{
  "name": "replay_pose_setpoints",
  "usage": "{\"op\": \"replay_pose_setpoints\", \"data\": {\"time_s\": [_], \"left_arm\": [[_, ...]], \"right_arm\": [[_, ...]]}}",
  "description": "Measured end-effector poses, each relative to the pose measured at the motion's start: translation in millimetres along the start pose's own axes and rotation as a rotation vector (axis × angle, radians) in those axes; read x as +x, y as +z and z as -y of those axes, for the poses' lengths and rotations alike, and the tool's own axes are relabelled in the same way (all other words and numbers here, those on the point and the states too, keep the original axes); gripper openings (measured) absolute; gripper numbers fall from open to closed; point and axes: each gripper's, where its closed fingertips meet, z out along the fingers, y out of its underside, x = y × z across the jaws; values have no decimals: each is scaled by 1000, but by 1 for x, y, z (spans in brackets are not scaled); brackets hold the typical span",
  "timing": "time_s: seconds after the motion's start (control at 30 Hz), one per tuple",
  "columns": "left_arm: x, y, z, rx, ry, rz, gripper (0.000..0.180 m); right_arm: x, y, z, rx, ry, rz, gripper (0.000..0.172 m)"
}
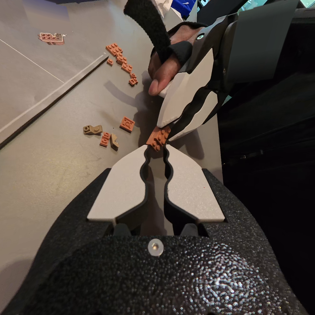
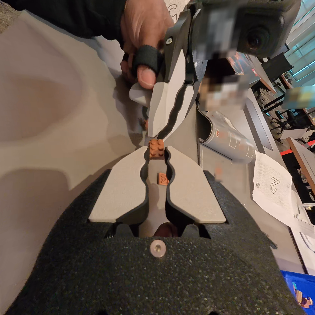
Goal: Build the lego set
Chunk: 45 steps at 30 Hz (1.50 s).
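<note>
An orange-brown studded brick piece (image 1: 158, 139) is held above the grey table (image 1: 51, 170) between both grippers. My left gripper (image 1: 155, 146) is shut on its near end, with both fingertips against its sides. My right gripper (image 1: 167, 132) comes in from the upper right and is shut on the far end. In the right wrist view, the right gripper (image 2: 156, 148) clamps the brick (image 2: 156, 150) by its two sides with the studs facing the camera. The left gripper (image 2: 159, 135) meets the brick's far end from above.
Loose orange bricks (image 1: 119, 56), a square orange plate (image 1: 127, 124), a small orange plate (image 1: 104, 139) and tan bracket pieces (image 1: 92, 130) lie to the left. A printed sheet (image 1: 51, 38) lies far left. The table edge (image 1: 219, 136) is close on the right. A rolled grey mat (image 2: 226, 136) and papers (image 2: 272, 184) lie beyond. Less than 4 cm separates the two grippers' tips.
</note>
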Motion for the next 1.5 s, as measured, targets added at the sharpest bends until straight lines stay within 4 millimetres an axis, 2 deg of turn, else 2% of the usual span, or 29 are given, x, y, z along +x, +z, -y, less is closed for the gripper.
{"op": "replay_pose_setpoints", "data": {"time_s": [0.13,0.27,0.47,0.57,0.7,0.8,0.87,0.97,1.2,1.3,1.5], "left_arm": [[-2,-4,1,4,36,20,15],[-14,-19,-1,-19,86,107,18],[-20,-49,-29,-177,254,191,25],[-19,-49,-38,-225,316,191,25],[-23,-39,-51,-311,391,198,25],[-27,-37,-50,-316,419,216,15],[-26,-36,-49,-310,423,215,14],[-20,-28,-38,-251,383,173,13],[5,-6,-3,-33,156,1,13],[11,1,0,-9,99,-48,13],[15,6,2,-3,84,-69,12]], "right_arm": [[-6,1,-5,-19,46,64,16],[-17,1,-17,-88,119,178,16],[-21,0,-26,-146,184,247,16],[-22,0,-26,-148,200,264,17],[-22,-2,-25,-131,213,277,18],[-21,-4,-22,-109,221,276,20],[-18,-5,-20,-89,214,257,21],[-8,-5,-18,-59,130,179,22],[4,-6,-13,31,-262,-28,24],[1,-5,-8,42,-361,-49,23],[-8,-2,1,59,-423,-42,22]]}}
